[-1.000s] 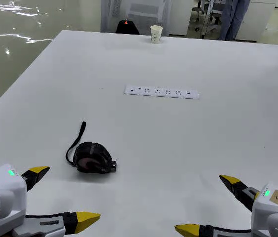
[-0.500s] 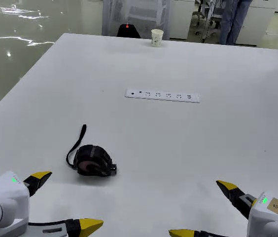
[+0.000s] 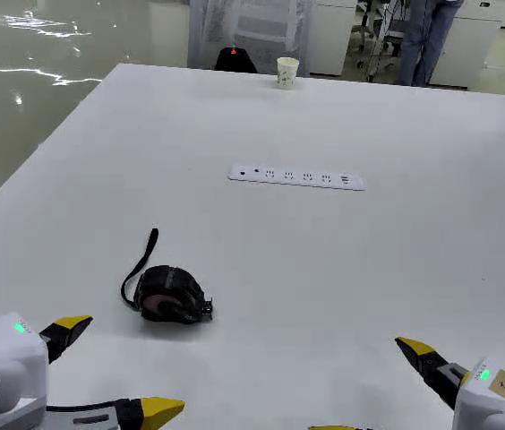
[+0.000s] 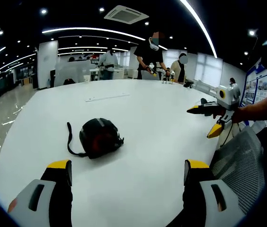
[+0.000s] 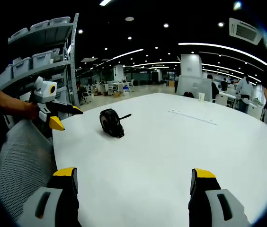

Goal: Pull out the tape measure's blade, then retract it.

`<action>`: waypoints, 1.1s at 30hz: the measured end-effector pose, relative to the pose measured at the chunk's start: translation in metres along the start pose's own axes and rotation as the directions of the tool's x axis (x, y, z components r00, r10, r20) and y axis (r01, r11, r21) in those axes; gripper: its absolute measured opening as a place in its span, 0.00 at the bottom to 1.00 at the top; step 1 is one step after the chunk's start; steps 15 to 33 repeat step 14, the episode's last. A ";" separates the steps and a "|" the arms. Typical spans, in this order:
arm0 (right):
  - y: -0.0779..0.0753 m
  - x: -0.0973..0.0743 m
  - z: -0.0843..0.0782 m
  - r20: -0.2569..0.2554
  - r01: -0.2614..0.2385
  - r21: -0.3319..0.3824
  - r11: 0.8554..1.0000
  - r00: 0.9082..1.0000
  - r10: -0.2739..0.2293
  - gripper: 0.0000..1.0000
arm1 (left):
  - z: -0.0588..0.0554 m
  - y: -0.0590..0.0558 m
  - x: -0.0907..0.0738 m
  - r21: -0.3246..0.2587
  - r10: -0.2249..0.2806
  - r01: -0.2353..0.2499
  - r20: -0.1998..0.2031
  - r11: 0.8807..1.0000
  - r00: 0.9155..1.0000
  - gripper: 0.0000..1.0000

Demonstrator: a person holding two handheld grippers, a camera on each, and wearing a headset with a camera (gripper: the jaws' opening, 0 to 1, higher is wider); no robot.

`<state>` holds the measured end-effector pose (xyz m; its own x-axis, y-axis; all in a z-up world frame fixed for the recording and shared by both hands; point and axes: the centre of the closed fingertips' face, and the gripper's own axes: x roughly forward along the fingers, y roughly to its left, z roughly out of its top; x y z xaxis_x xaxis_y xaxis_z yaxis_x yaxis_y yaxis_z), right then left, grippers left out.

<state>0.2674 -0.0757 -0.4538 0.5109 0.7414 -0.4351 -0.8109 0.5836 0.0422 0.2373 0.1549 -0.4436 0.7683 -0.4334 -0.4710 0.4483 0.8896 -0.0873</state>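
A black tape measure [image 3: 170,296] with a reddish side and a black wrist strap lies on the white table [image 3: 261,242], left of centre; its blade is in. The tape measure [image 4: 99,137] sits just ahead of my open left gripper [image 4: 128,165], a little to the left of its empty jaws. In the head view the left gripper [image 3: 118,367] is at the bottom left, short of the case. My right gripper [image 3: 373,390] is open at the bottom right, well away from it. The tape measure [image 5: 111,122] lies far ahead-left of the right gripper [image 5: 136,174].
A white power strip [image 3: 295,177] lies across the table's middle. A paper cup [image 3: 286,72] stands at the far edge, with a dark chair [image 3: 235,59] behind it. A person [image 3: 427,36] stands beyond the table. The table's left edge [image 3: 29,170] drops to a glossy floor.
The head camera has tilted slightly, so the whole picture sits lower. Both grippers stay open near the front edge, and the tape measure has not moved.
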 end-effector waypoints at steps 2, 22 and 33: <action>-0.001 0.000 0.000 -0.002 0.000 -0.002 1.000 1.000 0.000 0.99 | 0.000 0.002 0.000 0.004 0.006 -0.006 0.001 1.000 1.000 0.95; -0.004 0.001 0.002 -0.003 -0.006 -0.005 1.000 1.000 0.006 0.99 | 0.002 0.005 -0.001 0.010 0.012 -0.012 0.002 1.000 1.000 0.97; -0.004 0.001 0.002 -0.003 -0.006 -0.005 1.000 1.000 0.006 0.99 | 0.002 0.005 -0.001 0.010 0.012 -0.012 0.002 1.000 1.000 0.97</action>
